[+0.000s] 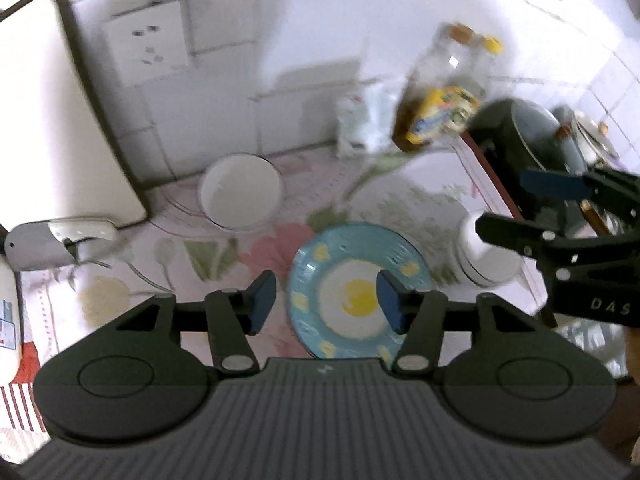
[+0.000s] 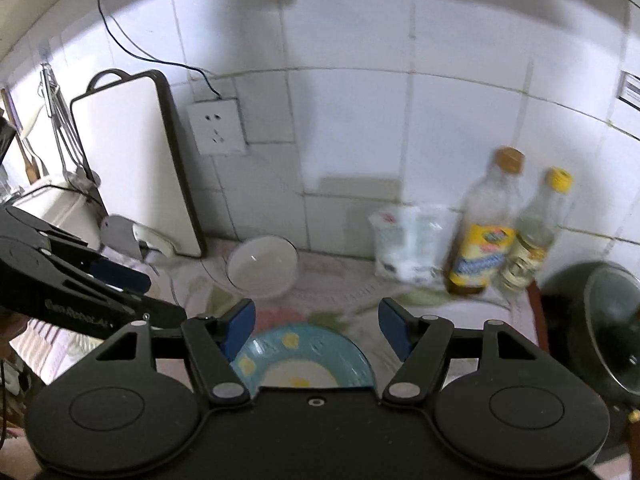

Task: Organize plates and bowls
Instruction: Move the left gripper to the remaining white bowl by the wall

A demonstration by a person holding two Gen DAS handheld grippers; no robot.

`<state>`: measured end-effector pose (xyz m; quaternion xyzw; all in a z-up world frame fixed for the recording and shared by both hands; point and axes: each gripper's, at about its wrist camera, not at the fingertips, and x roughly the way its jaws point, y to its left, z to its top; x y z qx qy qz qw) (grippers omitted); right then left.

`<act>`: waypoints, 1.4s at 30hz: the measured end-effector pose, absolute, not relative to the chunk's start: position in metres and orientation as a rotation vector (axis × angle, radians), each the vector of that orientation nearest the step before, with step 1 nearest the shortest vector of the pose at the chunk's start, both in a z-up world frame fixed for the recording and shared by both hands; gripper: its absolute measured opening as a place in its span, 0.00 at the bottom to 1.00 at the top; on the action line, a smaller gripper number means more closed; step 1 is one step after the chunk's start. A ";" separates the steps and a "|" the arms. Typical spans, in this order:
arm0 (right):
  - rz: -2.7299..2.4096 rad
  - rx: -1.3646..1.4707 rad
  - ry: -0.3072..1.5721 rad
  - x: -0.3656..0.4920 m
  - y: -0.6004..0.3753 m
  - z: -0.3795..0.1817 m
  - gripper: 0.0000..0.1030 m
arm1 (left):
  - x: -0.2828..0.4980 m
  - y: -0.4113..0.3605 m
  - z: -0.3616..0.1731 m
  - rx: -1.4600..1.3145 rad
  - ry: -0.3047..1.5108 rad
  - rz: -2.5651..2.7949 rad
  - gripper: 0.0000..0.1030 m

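We see both grippers, left (image 1: 326,300) and right (image 2: 316,326), jaws released, above the plate (image 1: 356,292). A bowl (image 1: 242,190), somewhat blurred, sits farther back on the bench (image 1: 420,184).

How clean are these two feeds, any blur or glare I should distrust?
Left wrist view: heavy motion blur smears the bottles and white bowl; the blue plate stays readable. Right wrist view: milder blur, bright washed-out wall tiles, dark fisheye corners.

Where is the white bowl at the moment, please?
In both wrist views the white bowl sits on the floral cloth near the tiled wall, beyond the blue plate and beside the leaning white board.
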<state>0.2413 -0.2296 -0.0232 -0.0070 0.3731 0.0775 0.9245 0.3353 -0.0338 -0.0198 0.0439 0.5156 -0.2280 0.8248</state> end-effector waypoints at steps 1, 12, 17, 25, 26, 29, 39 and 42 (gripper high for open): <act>0.163 -0.017 0.752 0.246 -0.224 -0.026 0.71 | 0.340 -0.025 -0.021 0.085 1.086 -0.475 0.56; 0.185 0.080 0.691 0.318 -0.184 -0.108 0.71 | 0.402 0.039 -0.068 -0.009 0.954 -0.373 0.65; 0.171 0.101 0.695 0.350 -0.169 -0.153 0.71 | 0.426 0.044 -0.107 -0.072 0.952 -0.348 0.65; 0.113 0.153 0.769 0.396 -0.163 -0.204 0.71 | 0.452 0.022 -0.159 -0.001 0.956 -0.372 0.64; 0.109 0.163 0.779 0.400 -0.164 -0.208 0.70 | 0.455 0.020 -0.165 0.008 0.960 -0.374 0.64; 0.103 0.187 0.800 0.408 -0.166 -0.215 0.70 | 0.467 0.014 -0.177 0.009 0.976 -0.366 0.63; 0.096 0.275 0.902 0.429 -0.170 -0.235 0.38 | 0.493 0.006 -0.204 -0.028 1.092 -0.347 0.32; 0.070 0.293 0.935 0.433 -0.170 -0.239 0.29 | 0.497 0.005 -0.208 -0.026 1.123 -0.331 0.27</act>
